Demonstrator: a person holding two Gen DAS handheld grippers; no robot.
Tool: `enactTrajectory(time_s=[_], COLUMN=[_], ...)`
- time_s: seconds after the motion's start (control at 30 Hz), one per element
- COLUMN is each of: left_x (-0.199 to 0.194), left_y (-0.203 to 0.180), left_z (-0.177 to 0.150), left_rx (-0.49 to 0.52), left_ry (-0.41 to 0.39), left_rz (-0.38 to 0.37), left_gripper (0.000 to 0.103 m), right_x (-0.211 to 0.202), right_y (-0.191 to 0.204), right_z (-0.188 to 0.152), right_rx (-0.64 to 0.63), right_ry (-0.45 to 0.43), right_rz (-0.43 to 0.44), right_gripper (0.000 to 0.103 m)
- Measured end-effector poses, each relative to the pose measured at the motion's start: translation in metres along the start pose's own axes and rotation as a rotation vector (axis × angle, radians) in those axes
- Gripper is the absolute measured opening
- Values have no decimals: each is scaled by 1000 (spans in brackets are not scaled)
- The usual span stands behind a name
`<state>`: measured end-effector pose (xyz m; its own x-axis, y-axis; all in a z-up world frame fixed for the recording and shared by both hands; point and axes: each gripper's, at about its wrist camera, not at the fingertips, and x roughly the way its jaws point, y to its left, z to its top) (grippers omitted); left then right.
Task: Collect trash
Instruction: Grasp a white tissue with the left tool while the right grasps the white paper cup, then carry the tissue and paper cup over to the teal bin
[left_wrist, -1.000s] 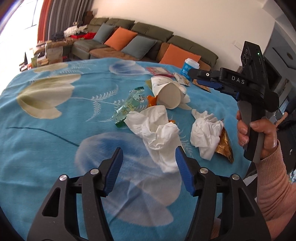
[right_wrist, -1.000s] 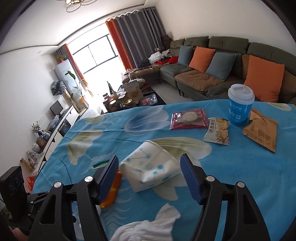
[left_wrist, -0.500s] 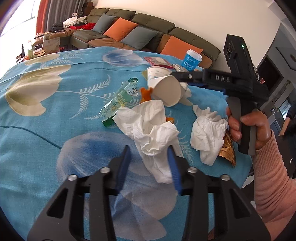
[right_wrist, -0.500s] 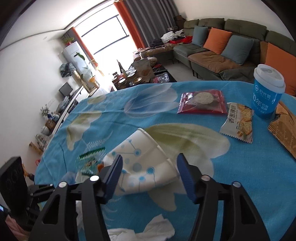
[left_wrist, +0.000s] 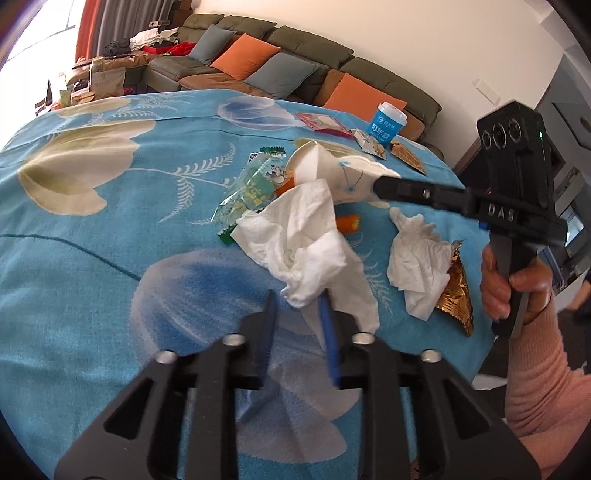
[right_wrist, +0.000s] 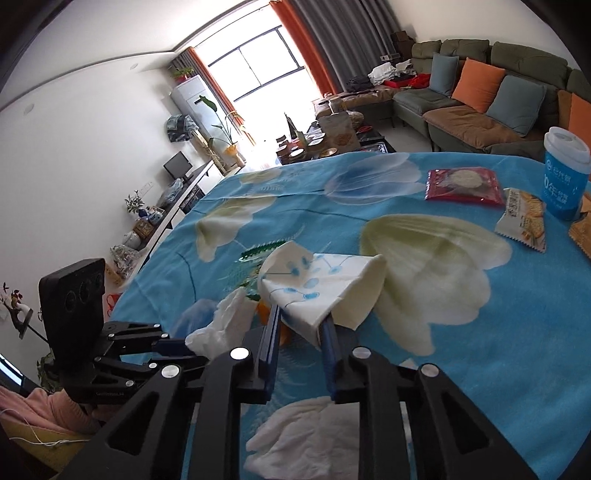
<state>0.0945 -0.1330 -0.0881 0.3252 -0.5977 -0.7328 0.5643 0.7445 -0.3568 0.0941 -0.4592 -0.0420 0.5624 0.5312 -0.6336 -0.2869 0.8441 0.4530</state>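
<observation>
Both sets of jaws had just been closing. My left gripper (left_wrist: 297, 314) had come in on the big crumpled tissue (left_wrist: 306, 243): a second before, the tissue lay loose between wide jaws; now the pads pinched its near tail. My right gripper (right_wrist: 299, 328) had squeezed the paper cup (right_wrist: 325, 280), round a second before, into a flattened wedge, and was clamped on it. Judgement: two pieces of trash secured at once, both ready to lift; nothing yet carried off.

Both pieces sat in the cluster toward the near right part of the table (left_wrist: 92, 236), with a green wrapper (left_wrist: 255, 188) and orange scraps touching or just beside them.

The left view alone showed the second tissue (left_wrist: 417, 266) and the gold wrapper (left_wrist: 456, 291) under it by the right edge, plus my hand (left_wrist: 513, 291) on the right handle. The right view alone showed the room's window side and the far-edge items clearly: a red packet (right_wrist: 463, 182), a cracker packet (right_wrist: 522, 218) and an upright blue cup (right_wrist: 565, 173). No bin appeared in either view.
</observation>
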Motion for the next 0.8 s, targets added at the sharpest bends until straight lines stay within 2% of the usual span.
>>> enactTrajectory(time_s=[0.1,0.17,0.2,0.57,0.8], left_x=[-2,-3,-3,-45,-81], left_y=[-1,-1,-2,0,23], left_z=[0,0,-1,-12,-26], left_rx=[3,4,6,38,-8], left_ry=[-11,-18,-18,-120,-173], left_rz=[0,-2,-6,-12,33], left_gripper=[26,14,7,6,6], right_x=[-4,-10,-13,-37,-31], right_y=[7,10,11,42,70], right_z=[-5,-6,-7,-10,-11], right_rx=[2,6,8,-39,-94], right_ry=[-30,-57,-70,-182,-197], right_rz=[7,1,0,-63,-38], right_gripper=[12,4,4,4,4])
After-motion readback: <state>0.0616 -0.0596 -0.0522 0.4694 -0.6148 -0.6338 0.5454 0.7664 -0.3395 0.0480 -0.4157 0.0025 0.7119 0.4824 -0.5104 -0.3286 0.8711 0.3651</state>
